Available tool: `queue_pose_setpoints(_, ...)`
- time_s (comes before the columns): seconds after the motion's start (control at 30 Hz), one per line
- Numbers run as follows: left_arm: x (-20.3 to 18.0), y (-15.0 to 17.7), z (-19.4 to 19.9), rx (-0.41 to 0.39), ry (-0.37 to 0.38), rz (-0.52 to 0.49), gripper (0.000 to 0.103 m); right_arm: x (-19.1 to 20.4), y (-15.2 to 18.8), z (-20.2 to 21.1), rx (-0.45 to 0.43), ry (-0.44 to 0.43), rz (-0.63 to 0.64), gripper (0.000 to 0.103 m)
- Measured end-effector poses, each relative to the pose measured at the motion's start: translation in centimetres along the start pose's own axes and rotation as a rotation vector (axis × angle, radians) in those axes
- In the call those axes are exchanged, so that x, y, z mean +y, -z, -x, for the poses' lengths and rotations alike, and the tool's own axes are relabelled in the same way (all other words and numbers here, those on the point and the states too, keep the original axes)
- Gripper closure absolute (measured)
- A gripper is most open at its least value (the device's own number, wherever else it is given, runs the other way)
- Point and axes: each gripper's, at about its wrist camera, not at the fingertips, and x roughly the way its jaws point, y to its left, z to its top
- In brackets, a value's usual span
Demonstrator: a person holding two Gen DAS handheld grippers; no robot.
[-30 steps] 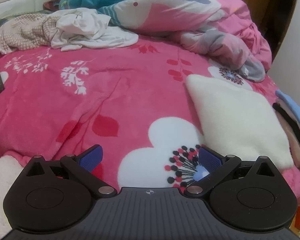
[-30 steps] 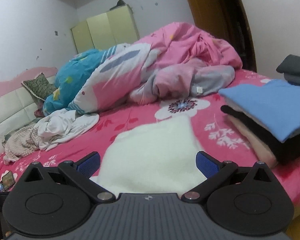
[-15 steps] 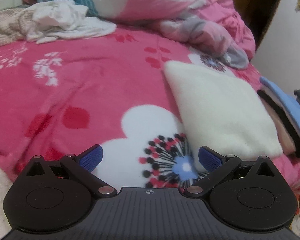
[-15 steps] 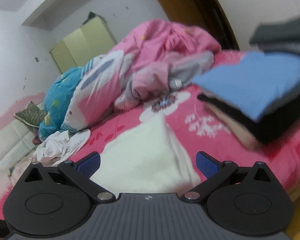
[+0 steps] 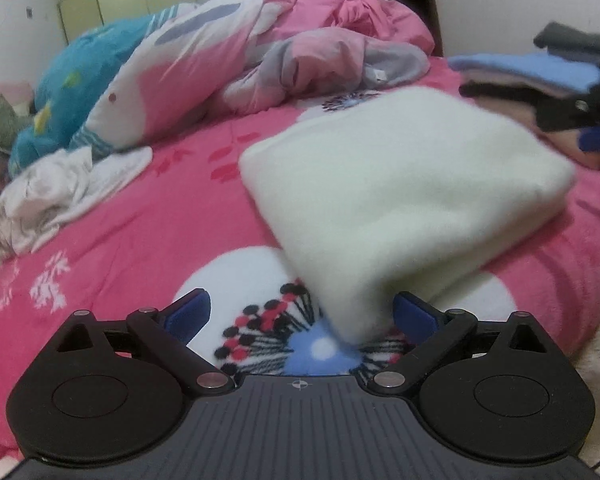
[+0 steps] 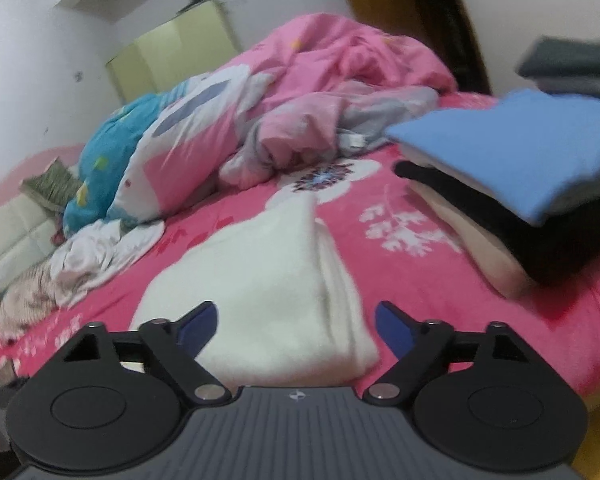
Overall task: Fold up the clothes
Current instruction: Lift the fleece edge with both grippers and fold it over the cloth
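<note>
A folded white fluffy garment [image 5: 400, 200] lies on the pink floral blanket [image 5: 140, 248]. My left gripper [image 5: 300, 316] is open, and the garment's near corner sits between its fingers, close to the right one. In the right wrist view the same garment [image 6: 268, 280] lies flat, with its near edge between the fingers of my open right gripper [image 6: 296, 324]. The right gripper's black body with a blue pad [image 5: 596, 128] also shows at the far right of the left wrist view, beside the stack of folded clothes.
A stack of folded clothes [image 6: 520, 148], blue on top of black and beige, sits at the right bed edge with a dark grey item [image 6: 572, 68] behind. Crumpled white and beige clothes [image 5: 60, 192] lie left. A heaped pink duvet [image 5: 300, 40] fills the back.
My left gripper has swung right and dropped low, up to the white garment's corner. The right gripper has come down closer to the garment's edge. Both have stayed open.
</note>
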Motion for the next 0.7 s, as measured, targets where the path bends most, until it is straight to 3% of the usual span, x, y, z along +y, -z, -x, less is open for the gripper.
queue_pose_setpoints(0.17, 1.4, 0.1, 0.1, -0.028, -0.02, 0.105, 0.005, 1.5, 0.4, -3.3, 0.018, 0.019, 0.148, 0.037)
queue_pose_setpoints(0.27, 1.9, 0.6, 0.0, -0.016, -0.023, 0.134, 0.004, 1.5, 1.3, -4.4, 0.048, 0.065, 0.201, 0.038)
queue_pose_setpoints(0.37, 2.3, 1.2, -0.2, -0.004, -0.027, 0.163, 0.002, 0.5, 1.6, -4.6, 0.072, 0.062, 0.169, 0.037)
queue_pose_setpoints(0.43, 2.7, 1.5, -0.4, 0.006, -0.022, 0.188, 0.0, -0.4, 1.7, -4.9, 0.092, 0.059, 0.131, 0.031)
queue_pose_setpoints(0.6, 4.3, 1.8, -0.5, 0.037, 0.067, 0.263, 0.0, -1.4, 1.7, -5.0, 0.104, 0.029, 0.06, 0.031)
queue_pose_setpoints(0.7, 5.3, 1.8, 1.2, 0.008, 0.112, 0.284, 0.003, -0.6, 1.2, -3.9, 0.077, 0.049, 0.114, 0.033)
